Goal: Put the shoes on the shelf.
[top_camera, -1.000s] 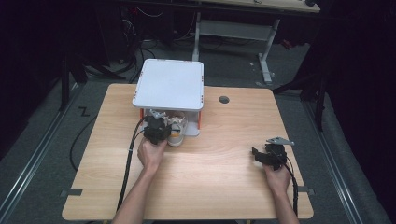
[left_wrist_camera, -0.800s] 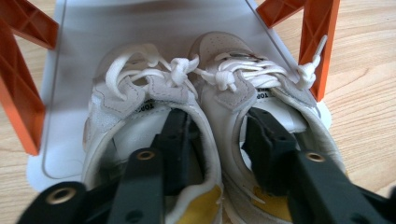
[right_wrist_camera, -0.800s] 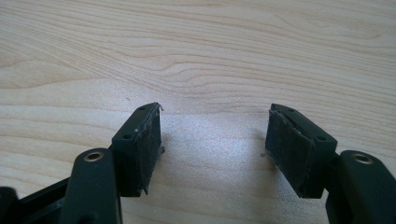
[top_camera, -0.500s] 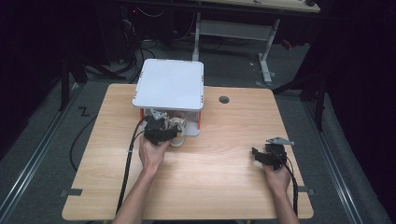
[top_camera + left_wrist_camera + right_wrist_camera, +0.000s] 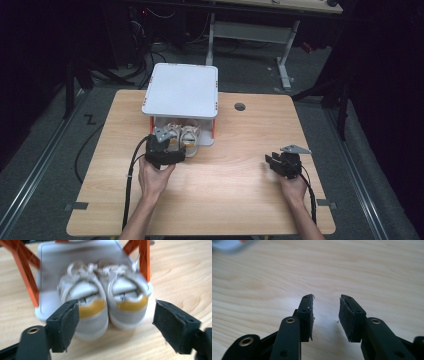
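Left gripper (image 5: 115, 322) spread wide just before white sneakers (image 5: 103, 302), seemingly untouched, on white-orange rack (image 5: 181, 90). Right gripper (image 5: 325, 315) slightly parted, empty, over table (image 5: 240, 190), well right of rack.

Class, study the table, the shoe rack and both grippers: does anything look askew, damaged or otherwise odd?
Only slightly. The left shoe sits further out than the right shoe, its heel overhanging the rack's bottom shelf. The right gripper's fingers have frayed padding.
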Available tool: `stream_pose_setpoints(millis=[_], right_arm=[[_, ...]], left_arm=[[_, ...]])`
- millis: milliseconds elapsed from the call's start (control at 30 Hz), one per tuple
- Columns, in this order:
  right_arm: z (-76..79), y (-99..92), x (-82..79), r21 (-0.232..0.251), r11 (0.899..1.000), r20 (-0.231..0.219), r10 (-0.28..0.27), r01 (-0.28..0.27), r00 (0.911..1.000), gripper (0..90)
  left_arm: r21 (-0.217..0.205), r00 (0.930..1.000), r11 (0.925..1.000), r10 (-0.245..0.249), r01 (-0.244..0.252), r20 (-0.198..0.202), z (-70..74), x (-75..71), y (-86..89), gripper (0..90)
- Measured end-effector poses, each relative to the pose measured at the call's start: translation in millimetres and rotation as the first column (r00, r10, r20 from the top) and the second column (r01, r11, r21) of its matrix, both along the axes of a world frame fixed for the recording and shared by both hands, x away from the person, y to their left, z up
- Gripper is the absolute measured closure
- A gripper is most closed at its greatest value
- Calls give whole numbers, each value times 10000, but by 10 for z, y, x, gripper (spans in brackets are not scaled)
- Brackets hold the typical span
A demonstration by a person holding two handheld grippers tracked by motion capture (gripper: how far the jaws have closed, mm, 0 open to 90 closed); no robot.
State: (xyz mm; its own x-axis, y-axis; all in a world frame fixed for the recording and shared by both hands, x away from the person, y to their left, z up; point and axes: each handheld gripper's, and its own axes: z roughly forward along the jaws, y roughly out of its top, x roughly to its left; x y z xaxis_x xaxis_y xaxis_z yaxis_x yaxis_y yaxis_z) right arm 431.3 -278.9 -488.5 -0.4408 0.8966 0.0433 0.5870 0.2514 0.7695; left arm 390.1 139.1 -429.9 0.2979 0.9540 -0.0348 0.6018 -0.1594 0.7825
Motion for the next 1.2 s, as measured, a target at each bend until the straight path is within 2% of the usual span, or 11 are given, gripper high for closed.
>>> stream_pose_setpoints(millis=[100, 167, 267, 367, 500, 667, 767, 867, 1033, 1100, 1200], right_arm=[[190, 104, 63, 732, 9964, 211, 413, -428, 9989, 580], [325, 192, 108, 1154, 9908, 444, 657, -704, 9969, 549], [493, 339, 183, 1522, 9805, 718, 1147, -1245, 9908, 537], [656, 534, 279, 1570, 9701, 830, 1735, -1848, 9813, 547], [922, 828, 387, 1437, 9527, 1269, 2505, -2676, 9598, 572], [1244, 1162, 480, 1001, 9371, 1768, 3139, -3343, 9328, 591], [1390, 1330, 553, 937, 9297, 1903, 3344, -3561, 9230, 593], [1455, 1495, 648, 796, 9298, 1806, 3410, -3593, 9225, 595], [1422, 1757, 785, 260, 9347, 1590, 3462, -3544, 9246, 593], [1405, 1832, 830, 14, 9380, 1386, 3431, -3466, 9290, 592], [1399, 1885, 875, -29, 9396, 1394, 3392, -3421, 9303, 587]], left_arm=[[369, 9992, 9991, 226, -214, -334, -75, -19, -13, 161], [314, 9982, 9992, 248, -231, -541, -133, -18, -20, 153], [298, 9958, 9990, 371, -347, -837, -213, 2, -41, 137], [389, 9932, 9981, 507, -468, -1046, -283, 24, -77, 108], [430, 9893, 9969, 707, -657, -1279, -357, 71, -107, 93], [354, 9870, 9964, 809, -767, -1386, -398, 123, -127, 109], [412, 9861, 9952, 935, -886, -1377, -404, 135, -150, 110], [487, 9859, 9939, 1043, -987, -1306, -411, 149, -158, 119], [628, 9854, 9933, 1050, -973, -1343, -403, 185, -170, 148], [624, 9853, 9934, 1044, -967, -1355, -401, 205, -172, 150], [521, 9856, 9936, 1064, -1003, -1315, -405, 220, -175, 154]])
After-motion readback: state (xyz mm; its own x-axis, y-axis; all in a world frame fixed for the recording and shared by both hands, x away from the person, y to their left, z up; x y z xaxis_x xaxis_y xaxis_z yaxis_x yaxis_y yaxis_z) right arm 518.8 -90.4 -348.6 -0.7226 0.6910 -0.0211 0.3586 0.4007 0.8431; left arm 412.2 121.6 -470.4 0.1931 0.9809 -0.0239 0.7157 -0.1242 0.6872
